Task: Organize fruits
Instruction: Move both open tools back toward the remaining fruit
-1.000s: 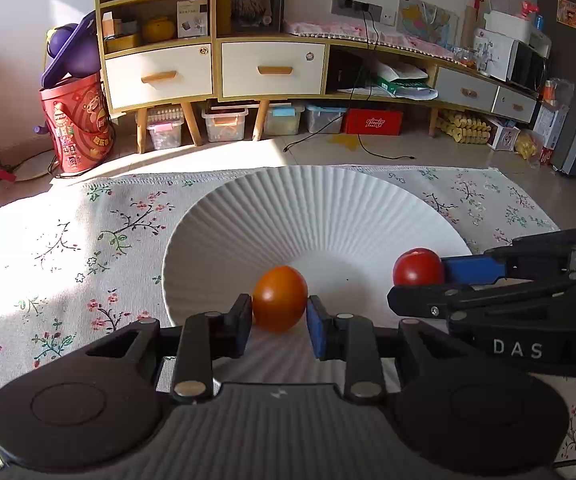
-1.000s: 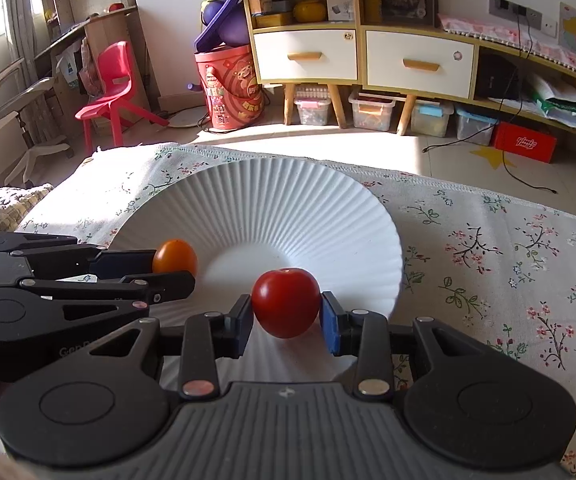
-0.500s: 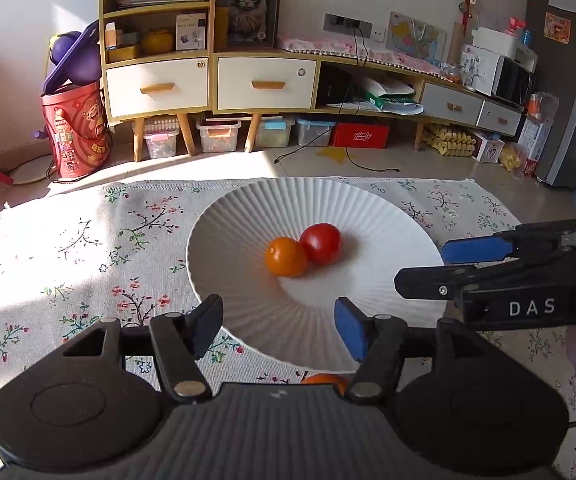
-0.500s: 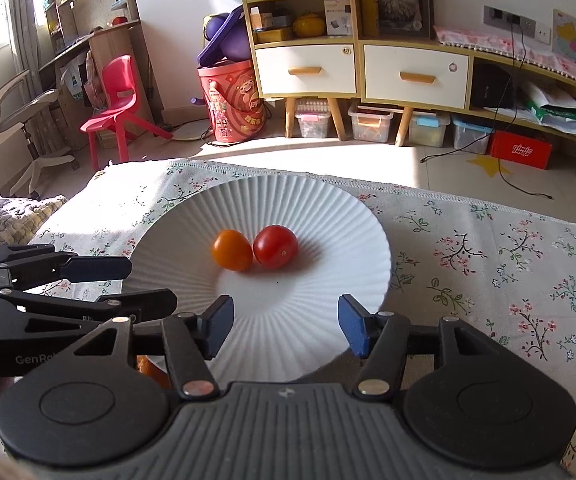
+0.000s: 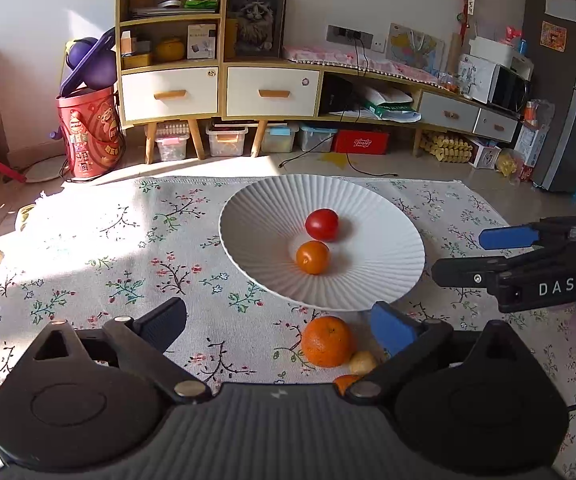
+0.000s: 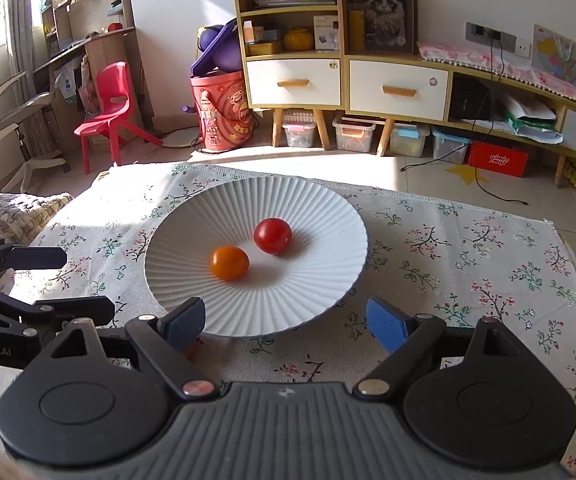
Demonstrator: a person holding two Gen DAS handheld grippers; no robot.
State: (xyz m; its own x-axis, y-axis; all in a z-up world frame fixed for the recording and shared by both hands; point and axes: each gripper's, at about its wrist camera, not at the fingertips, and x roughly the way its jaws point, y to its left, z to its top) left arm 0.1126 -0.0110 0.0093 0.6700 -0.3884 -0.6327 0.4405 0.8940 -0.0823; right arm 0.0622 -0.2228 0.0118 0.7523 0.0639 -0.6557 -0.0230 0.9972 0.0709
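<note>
A white ribbed plate (image 5: 383, 280) (image 6: 319, 280) sits on a floral cloth and holds a red tomato (image 5: 321, 224) (image 6: 272, 235) and an orange tomato (image 5: 313, 257) (image 6: 229, 263), side by side. My left gripper (image 5: 284, 322) is open and empty, pulled back from the plate's near rim. A mandarin orange (image 5: 326, 341), a small yellowish fruit (image 5: 361, 362) and part of another orange fruit (image 5: 343, 382) lie on the cloth between its fingers. My right gripper (image 6: 288, 322) is open and empty at the plate's near edge; it also shows in the left wrist view (image 5: 487, 254).
The floral cloth (image 6: 467, 260) covers the table. A woven cushion (image 6: 12, 208) lies at the left. Shelves, drawers, storage boxes and a red chair (image 6: 108, 108) stand on the floor beyond the far edge.
Both grippers opened, let go of their tomatoes into the plate and drew back and up. The loose fruits near the plate's front rim came into the left wrist view.
</note>
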